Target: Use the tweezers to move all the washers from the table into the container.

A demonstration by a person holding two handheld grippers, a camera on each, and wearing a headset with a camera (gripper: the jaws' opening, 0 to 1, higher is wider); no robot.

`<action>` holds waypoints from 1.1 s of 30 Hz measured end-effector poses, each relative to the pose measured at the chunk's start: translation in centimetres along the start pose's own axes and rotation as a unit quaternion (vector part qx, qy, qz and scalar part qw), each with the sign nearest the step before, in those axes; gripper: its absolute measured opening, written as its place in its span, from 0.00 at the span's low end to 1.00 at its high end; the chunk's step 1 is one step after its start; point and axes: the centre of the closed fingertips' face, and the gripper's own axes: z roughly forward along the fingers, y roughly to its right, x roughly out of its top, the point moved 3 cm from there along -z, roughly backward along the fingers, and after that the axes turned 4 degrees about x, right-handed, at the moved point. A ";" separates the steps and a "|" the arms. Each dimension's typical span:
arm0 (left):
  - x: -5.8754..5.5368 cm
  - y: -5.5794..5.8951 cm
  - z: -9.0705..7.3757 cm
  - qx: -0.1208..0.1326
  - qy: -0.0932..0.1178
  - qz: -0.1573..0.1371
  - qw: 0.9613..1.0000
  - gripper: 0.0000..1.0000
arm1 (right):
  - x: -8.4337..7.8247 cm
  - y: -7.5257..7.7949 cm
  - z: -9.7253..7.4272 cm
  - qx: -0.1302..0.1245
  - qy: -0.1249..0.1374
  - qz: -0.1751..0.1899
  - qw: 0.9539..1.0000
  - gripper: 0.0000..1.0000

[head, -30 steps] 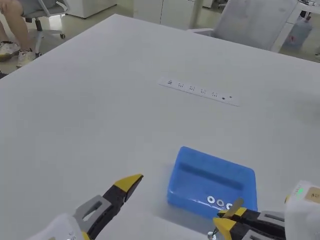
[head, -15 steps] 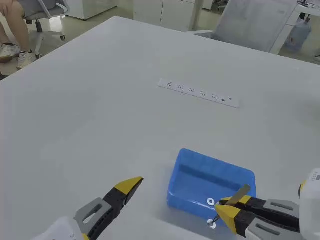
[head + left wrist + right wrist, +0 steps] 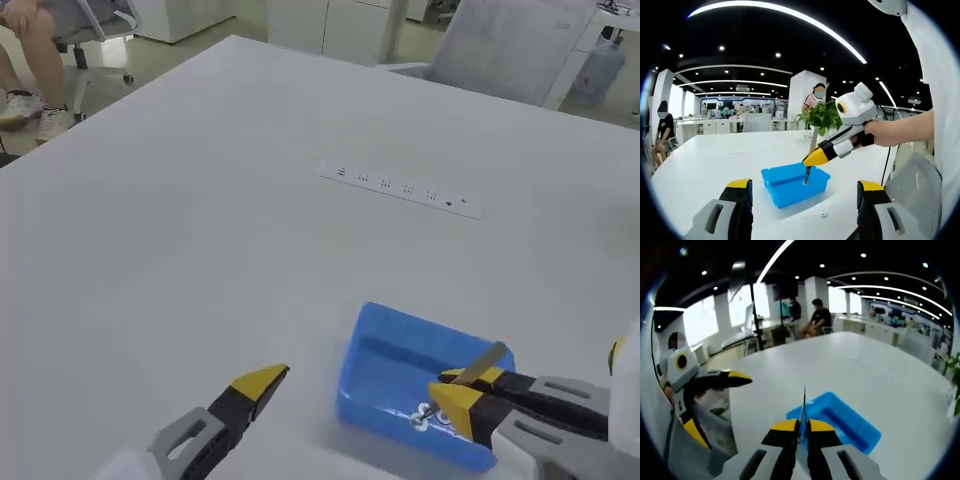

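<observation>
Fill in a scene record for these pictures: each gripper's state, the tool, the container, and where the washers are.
right gripper: shut on the tweezers
left gripper: open, holding nothing
tweezers: point down into the container
container: blue, open-topped, on the white table
washers in container: some by the tweezers' tips, count unclear
washer on table: one, near the container in the left gripper view
</observation>
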 end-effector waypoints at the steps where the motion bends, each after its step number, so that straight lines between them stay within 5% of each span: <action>1: 0.0 0.0 0.0 0.001 -0.001 0.000 1.000 0.88 | 0.1 0.1 0.0 0.000 0.001 -0.001 1.000 0.03; 13: -0.3 0.1 0.1 -0.005 -0.010 0.003 1.000 0.87 | 0.7 2.2 0.0 -0.021 0.016 0.002 1.000 0.03; 33: -0.3 0.0 0.0 0.002 -0.014 -0.001 1.000 0.87 | 1.6 3.1 0.9 -0.025 0.029 -0.001 0.999 0.03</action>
